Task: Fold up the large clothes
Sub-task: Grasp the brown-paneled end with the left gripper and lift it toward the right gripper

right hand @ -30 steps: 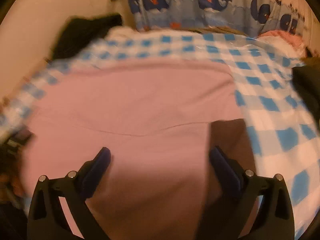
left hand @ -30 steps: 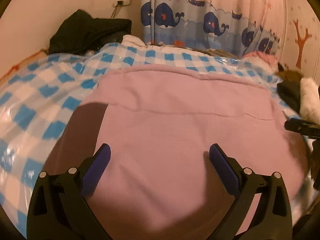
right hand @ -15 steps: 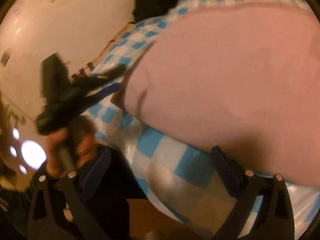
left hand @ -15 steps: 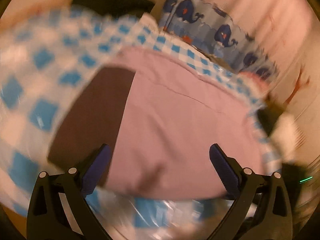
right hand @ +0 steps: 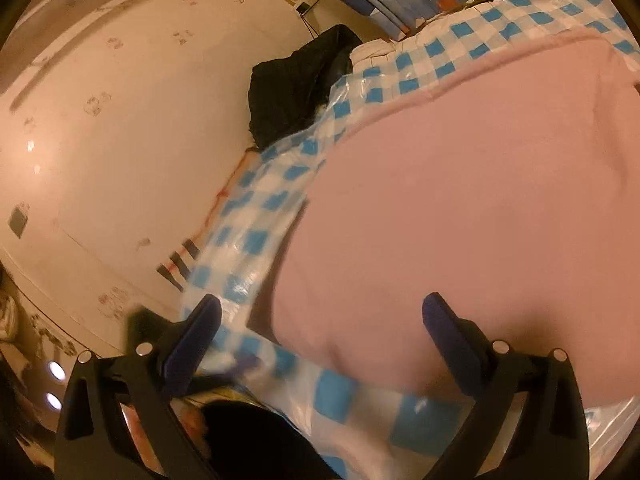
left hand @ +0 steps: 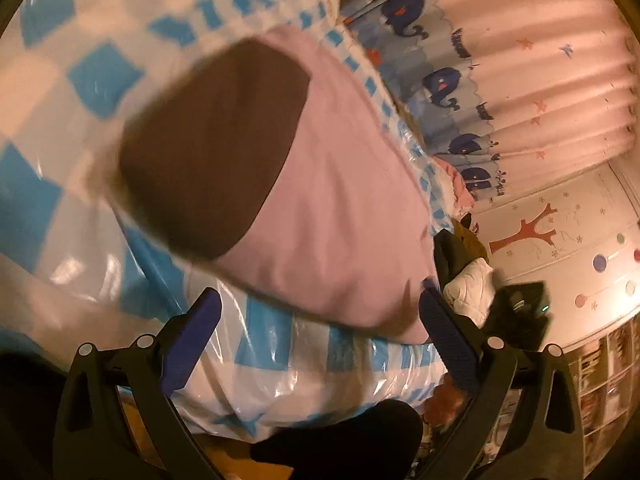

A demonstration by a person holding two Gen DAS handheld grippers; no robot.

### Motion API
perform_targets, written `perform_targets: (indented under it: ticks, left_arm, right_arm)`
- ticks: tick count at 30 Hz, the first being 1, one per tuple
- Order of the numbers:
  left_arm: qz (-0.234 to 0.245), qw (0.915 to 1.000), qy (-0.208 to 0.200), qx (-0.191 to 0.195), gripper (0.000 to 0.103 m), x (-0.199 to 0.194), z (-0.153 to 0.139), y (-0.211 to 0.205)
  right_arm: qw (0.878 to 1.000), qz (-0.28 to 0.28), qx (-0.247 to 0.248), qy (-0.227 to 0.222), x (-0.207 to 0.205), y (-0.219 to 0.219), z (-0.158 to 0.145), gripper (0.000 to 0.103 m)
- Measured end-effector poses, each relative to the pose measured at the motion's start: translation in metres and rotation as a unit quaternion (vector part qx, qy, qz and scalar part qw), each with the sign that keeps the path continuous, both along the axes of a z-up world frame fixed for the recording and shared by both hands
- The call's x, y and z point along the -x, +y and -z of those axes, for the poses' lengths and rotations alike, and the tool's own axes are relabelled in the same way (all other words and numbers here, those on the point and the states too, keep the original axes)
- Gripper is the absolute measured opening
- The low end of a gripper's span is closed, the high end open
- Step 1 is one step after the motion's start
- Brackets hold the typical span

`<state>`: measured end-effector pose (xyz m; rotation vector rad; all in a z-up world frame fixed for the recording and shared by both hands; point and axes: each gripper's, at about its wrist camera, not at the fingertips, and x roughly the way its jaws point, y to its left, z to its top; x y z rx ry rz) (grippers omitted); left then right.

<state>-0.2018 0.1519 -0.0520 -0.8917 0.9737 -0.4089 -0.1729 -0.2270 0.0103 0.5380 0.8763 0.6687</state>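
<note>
A folded pink garment (left hand: 340,208) with a dark brown panel (left hand: 212,148) lies flat on the blue-and-white checked cover (left hand: 56,92). In the left wrist view my left gripper (left hand: 320,328) hangs open just off the garment's near edge, over the cover's plastic-wrapped front, holding nothing. The right wrist view shows the same pink garment (right hand: 472,208) filling the right side, with my right gripper (right hand: 320,328) open near its front corner and nothing between the fingers. The other gripper (left hand: 520,304) shows blurred at the right in the left wrist view.
A black heap of clothing (right hand: 296,92) sits against the wall at the far end. A whale-print curtain (left hand: 460,60) hangs behind. Dark and white clothes (left hand: 468,276) are piled past the garment's right side. A person's dark trousers (left hand: 340,440) show below the cover's edge.
Both grippers have drawn back from above the garment to beyond its near edge and have tilted; the left view now swings right, the right view swings left. The garment stays flat.
</note>
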Motion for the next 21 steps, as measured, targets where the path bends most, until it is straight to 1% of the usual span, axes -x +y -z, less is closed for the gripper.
perform_targets:
  ticks: [1,3,5,6,7,8,10,12,14,16,17,18,21]
  left_arm:
    - [-0.005,1.0,0.001,0.005,0.095,0.0,0.004,-0.001]
    - [-0.011,0.9999,-0.003,0.013,0.095,0.0,0.006,-0.002]
    - [-0.017,0.9998,-0.006,0.012,0.095,-0.001,0.009,0.0]
    - [-0.021,0.9996,-0.004,0.016,0.095,-0.001,0.011,0.002]
    - [-0.023,0.9995,-0.001,0.02,0.095,-0.002,0.014,0.003]
    - [-0.024,0.9994,0.003,0.025,0.095,-0.004,0.016,0.004]
    - [-0.025,0.999,0.012,0.035,0.095,-0.006,0.022,0.004]
    - [-0.021,0.9986,0.011,0.048,0.095,-0.004,0.024,0.006]
    - [-0.021,0.9979,0.008,0.06,0.095,-0.005,0.025,0.009]
    - [-0.022,0.9965,0.008,0.081,0.095,-0.008,0.029,0.007]
    - [-0.023,0.9952,0.01,0.095,0.095,-0.011,0.033,0.006]
    - [-0.024,0.9945,0.01,0.101,0.095,-0.013,0.035,0.005]
    - [-0.025,0.9927,0.013,0.118,0.095,-0.022,0.044,-0.005]
  right_arm:
    - [1.0,-0.016,0.007,0.02,0.0,0.006,0.0,0.097]
    - [0.998,-0.051,0.024,0.037,0.011,0.014,0.003,0.097]
    - [0.992,-0.084,0.07,0.056,0.03,0.035,0.024,0.097]
    - [0.99,-0.093,0.094,0.059,0.039,0.042,0.036,0.097]
    - [0.986,-0.09,0.126,0.056,0.047,0.049,0.05,0.097]
    - [0.985,-0.085,0.141,0.059,0.048,0.053,0.062,0.097]
    - [0.985,-0.058,0.153,0.063,0.044,0.053,0.079,0.097]
    - [0.988,-0.026,0.145,0.045,0.036,0.048,0.082,0.097]
    - [0.995,0.01,0.097,0.028,0.031,0.038,0.075,0.097]
    - [0.997,0.03,0.067,0.011,0.029,0.034,0.065,0.097]
    - [0.998,0.035,0.058,0.002,0.029,0.032,0.06,0.097]
    - [0.998,0.04,0.048,-0.004,0.028,0.029,0.055,0.097]
    - [0.999,0.048,0.021,-0.005,0.02,0.02,0.044,0.097]
